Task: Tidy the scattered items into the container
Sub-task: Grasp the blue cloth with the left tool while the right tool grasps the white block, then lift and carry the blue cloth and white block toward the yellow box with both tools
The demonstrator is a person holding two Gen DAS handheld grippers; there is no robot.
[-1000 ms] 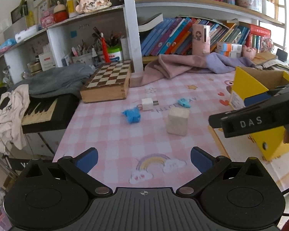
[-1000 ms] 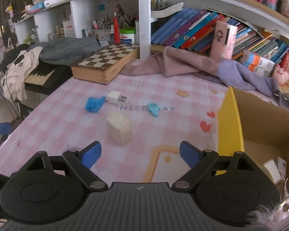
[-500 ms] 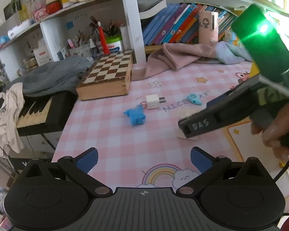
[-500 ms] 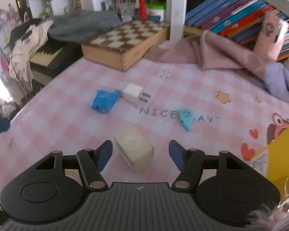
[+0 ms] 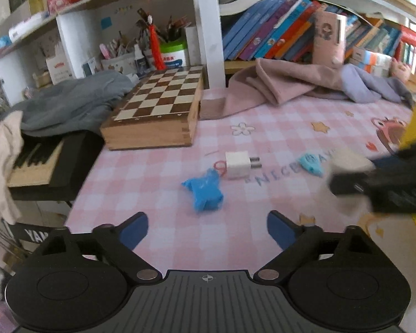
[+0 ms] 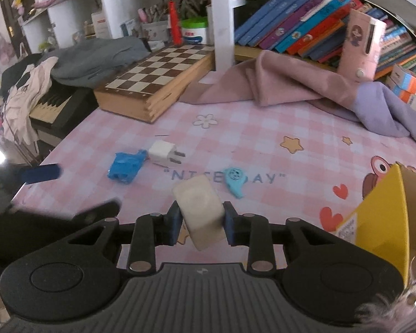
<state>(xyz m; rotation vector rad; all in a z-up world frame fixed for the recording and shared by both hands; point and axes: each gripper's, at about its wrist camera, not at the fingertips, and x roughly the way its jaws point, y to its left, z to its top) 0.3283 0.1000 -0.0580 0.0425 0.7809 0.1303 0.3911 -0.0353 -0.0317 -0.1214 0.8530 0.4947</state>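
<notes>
My right gripper (image 6: 199,223) is closing, its blue pads pressed on both sides of a cream-coloured block (image 6: 199,208) that sits on the pink checked tablecloth (image 6: 249,138). My left gripper (image 5: 207,230) has its jaws wide apart but closing, with nothing between them; just ahead of it on the cloth lies a crumpled blue wrapper (image 5: 205,191). Touching or just beside the wrapper is a white plug adapter (image 5: 238,164), and further right a small light-blue clip (image 5: 310,163) lies on the printed lettering. The yellow cardboard box (image 6: 382,222), the container, stands at the right edge of the table, near the gripped block. A wooden chessboard box (image 6: 155,83) and a pink cloth (image 6: 277,83) lie at the back, below shelves of books.
</notes>
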